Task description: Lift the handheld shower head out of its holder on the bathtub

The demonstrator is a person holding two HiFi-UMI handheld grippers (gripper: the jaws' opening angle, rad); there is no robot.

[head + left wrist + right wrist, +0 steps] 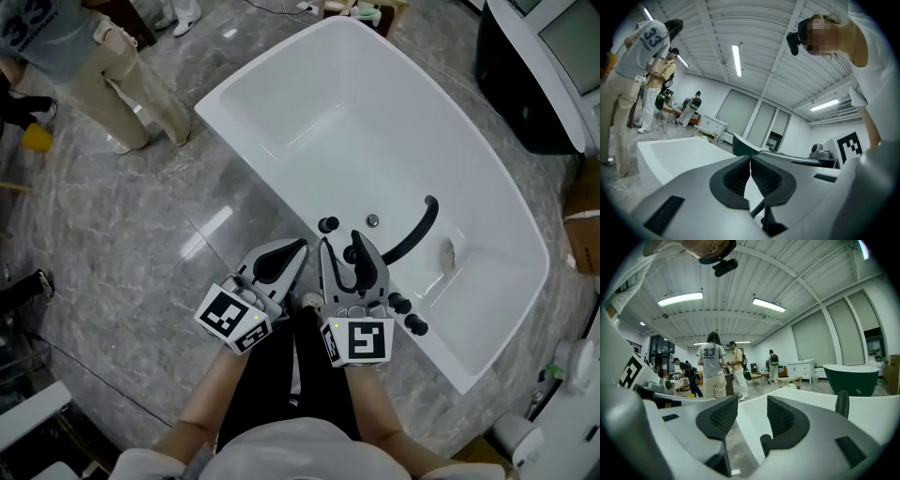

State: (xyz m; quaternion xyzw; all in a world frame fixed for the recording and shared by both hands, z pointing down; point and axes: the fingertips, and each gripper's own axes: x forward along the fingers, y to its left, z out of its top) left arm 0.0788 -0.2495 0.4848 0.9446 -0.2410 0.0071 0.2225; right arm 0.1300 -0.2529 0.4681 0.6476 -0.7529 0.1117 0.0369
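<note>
Nearest you, your left gripper (298,247) has its jaws pressed together on nothing. Beside it, your right gripper (340,241) stands apart and empty at the glossy white oval bathtub's (236,141) rim. Just beyond, the black curved handheld shower head (415,232) lies on that rim, untouched.

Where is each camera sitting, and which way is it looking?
Head view: on the person's head, looking steeply down at the white bathtub and black shower head; forearms, left gripper and right gripper show.
Left gripper view: on the left gripper, tilted up past its shut jaws toward ceiling; the person's sleeve shows.
Right gripper view: on the right gripper, looking across its open jaws at the bathtub; the person's head camera shows above.
Shared: all three catch the bathtub and the bystander in the 33 shirt.
</note>
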